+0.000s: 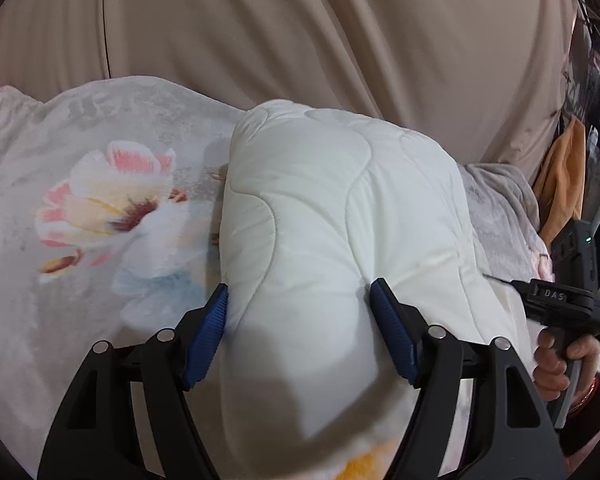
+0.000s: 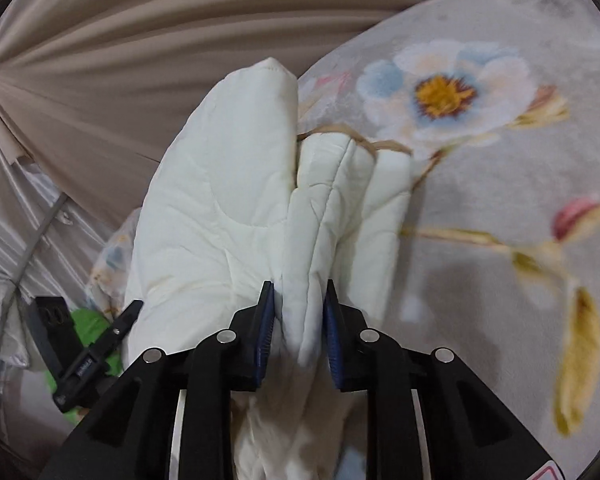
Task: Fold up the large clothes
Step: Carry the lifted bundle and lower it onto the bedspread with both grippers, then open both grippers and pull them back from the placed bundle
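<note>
Left wrist view showed the left tool (image 1: 298,328) squeezing a thick fold of the white quilt (image 1: 340,216) between its blue pads (image 1: 208,336), so its jaws stood wide. The quilt lay bunched on a flowered blanket (image 1: 80,200) on the bed. A tan curtain (image 1: 300,32) hung behind. At the right edge, a hand (image 1: 560,364) held the other tool's handle. Right wrist view showed the right tool (image 2: 299,320) pinching a thinner fold of the quilt (image 2: 220,208), with its pads (image 2: 265,336) close together and pressing the cloth.
</note>
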Demonstrator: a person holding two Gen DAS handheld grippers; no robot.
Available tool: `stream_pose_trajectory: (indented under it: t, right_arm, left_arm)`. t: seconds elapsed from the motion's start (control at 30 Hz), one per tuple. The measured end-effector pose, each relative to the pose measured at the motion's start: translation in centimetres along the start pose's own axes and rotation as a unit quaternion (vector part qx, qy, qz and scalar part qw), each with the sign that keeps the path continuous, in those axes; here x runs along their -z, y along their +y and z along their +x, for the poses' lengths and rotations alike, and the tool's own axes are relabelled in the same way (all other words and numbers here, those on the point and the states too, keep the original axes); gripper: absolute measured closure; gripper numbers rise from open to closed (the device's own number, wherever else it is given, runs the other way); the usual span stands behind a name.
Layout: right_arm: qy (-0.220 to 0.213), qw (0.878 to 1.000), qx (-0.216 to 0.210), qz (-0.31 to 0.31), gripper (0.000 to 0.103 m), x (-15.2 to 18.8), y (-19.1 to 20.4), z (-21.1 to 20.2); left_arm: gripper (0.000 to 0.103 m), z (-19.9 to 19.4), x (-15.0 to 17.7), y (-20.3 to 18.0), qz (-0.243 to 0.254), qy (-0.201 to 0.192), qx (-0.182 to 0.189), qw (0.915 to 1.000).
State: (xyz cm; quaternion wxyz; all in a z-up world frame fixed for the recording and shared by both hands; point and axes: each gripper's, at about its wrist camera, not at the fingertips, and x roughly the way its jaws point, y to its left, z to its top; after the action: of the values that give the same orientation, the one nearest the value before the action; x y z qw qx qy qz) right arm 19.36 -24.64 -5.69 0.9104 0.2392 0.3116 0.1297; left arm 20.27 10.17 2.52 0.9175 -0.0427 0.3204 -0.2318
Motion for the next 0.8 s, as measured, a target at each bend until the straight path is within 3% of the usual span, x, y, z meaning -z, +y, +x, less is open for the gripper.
stream_pose_trajectory:
  t: [0.07, 0.17, 0.27, 0.33, 0.43, 0.57, 0.7, 0.8]
  right_arm:
    - [-0.036, 0.998, 0.035, -0.028, 0.083, 0.0, 1.9, -2.4]
    - [-0.074, 0.994, 0.024, -0.078, 0.091, -0.2, 6.0, -5.0]
    - [-0.062, 0.987, 0.029, -0.142, 0.095, 0.5, 10.2, -4.7]
    - [-0.045, 0.98, 0.063, -0.183, 0.098, 1.7, 11.9, -3.4]
    - [-0.008, 0.976, 0.107, -0.191, 0.103, 4.0, 10.8, -1.5]
    - [0.028, 0.979, 0.122, -0.161, 0.103, 6.7, 7.2, 0.5]
    - [0.013, 0.981, 0.118, -0.152, 0.103, 7.9, 6.4, 0.4]
    - [-0.011, 0.983, 0.116, -0.142, 0.103, 8.2, 7.2, -1.3]
  left_arm:
    - [0.035, -1.9, -0.1, -0.4, 0.01, -0.005, -0.011, 0.9999]
    - [0.033, -5.2, -0.8, -2.0, 0.028, -0.038, -0.025, 0.9986]
    - [0.028, -5.8, -1.3, -4.0, 0.022, -0.033, -0.036, 0.9986]
    - [0.028, -4.9, -0.8, -4.9, 0.017, -0.016, -0.046, 0.9987]
    - [0.028, -2.5, 1.1, -5.5, 0.009, 0.027, -0.07, 0.9972]
    - [0.026, -1.4, 4.0, -6.9, 0.051, 0.019, -0.131, 0.9899]
    - [0.023, -0.8, 5.9, -8.2, 0.076, 0.01, -0.171, 0.9823]
    - [0.024, -1.4, 6.1, -8.7, 0.067, 0.006, -0.175, 0.9823]
